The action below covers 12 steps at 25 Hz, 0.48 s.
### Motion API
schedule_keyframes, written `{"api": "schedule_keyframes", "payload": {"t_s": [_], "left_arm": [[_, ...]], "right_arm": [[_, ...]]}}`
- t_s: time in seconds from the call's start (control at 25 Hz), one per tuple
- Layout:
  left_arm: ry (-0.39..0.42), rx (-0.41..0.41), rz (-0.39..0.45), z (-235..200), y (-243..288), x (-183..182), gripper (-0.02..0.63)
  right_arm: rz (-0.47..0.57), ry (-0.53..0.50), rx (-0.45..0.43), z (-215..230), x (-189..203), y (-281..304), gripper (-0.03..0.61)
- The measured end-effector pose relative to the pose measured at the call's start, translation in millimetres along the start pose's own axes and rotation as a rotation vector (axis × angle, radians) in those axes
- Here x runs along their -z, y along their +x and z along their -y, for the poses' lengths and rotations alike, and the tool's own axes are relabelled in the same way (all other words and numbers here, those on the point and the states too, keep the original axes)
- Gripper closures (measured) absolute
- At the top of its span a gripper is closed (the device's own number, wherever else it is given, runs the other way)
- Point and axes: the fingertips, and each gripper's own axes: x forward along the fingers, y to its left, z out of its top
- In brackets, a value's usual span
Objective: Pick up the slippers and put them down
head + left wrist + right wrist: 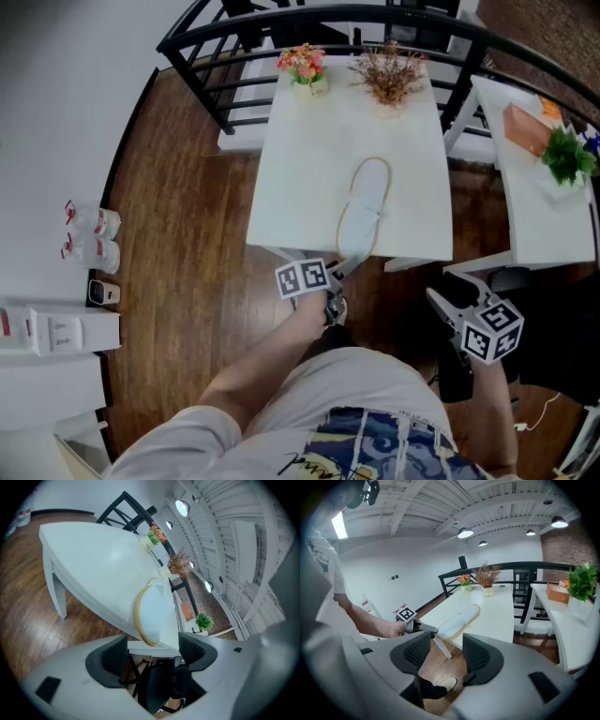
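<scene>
A: In the head view we are looking down at one white slipper (364, 214) with a yellow border. It is lying flat on the white tabletop (300, 150), and its near end is reaching the edge closest to us. The left gripper (342, 272) is waiting just at that end. The right gripper (448, 305) is hanging well apart, over the wooden floor (187, 262).

B: Are we judging it heavy?

A: No. We are thinking it is thin, light and soft, so it will probably bend and hang down if we are holding only one tip.

B: In the left gripper view the jaws are standing wide apart. The rounded end of the slipper (152, 616) is just ahead of the left gripper (153, 651), and the pads are not pressing on it.

A: Then we are advising a hold on the sole and border of that end, pushed a little deeper. The cloth is looking smooth, so a shallow pinch may slip.

B: In the right gripper view the jaws of the right gripper (446, 653) are also spread, with nothing between them but floor far below. The slipper (457, 620) is showing further off on the tabletop (497, 611), with the left gripper (424, 629) beside its end.

A: It does not look fragile, so we are not fearing a firm squeeze.
</scene>
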Motion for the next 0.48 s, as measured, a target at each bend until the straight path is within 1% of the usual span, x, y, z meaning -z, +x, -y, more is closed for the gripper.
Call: {"api": "schedule_keyframes", "payload": {"t_s": [0.16,0.24,0.32,0.4,0.48], "left_arm": [[-0.075,0.015,0.009,-10.9,13.4,-12.5,0.27],[-0.113,0.029,0.012,-12.4,21.4,-20.0,0.282],[-0.15,0.031,0.011,-13.4,29.1,-26.1,0.327],[-0.179,0.008,0.002,-18.7,33.2,-28.0,0.379],[-0.189,-0.012,-0.003,-23.3,31.6,-28.6,0.45]], "right_arm": [[-0.006,0.007,0.002,0.7,-4.9,11.4,0.341],[-0.012,0.013,0.004,1.6,-5.6,16.2,0.341],[-0.019,0.019,0.006,2.1,-6.6,19.7,0.341],[-0.025,0.024,0.008,1.6,-8.0,22.7,0.341],[-0.026,0.027,0.011,1.1,-10.1,25.8,0.342]]}}
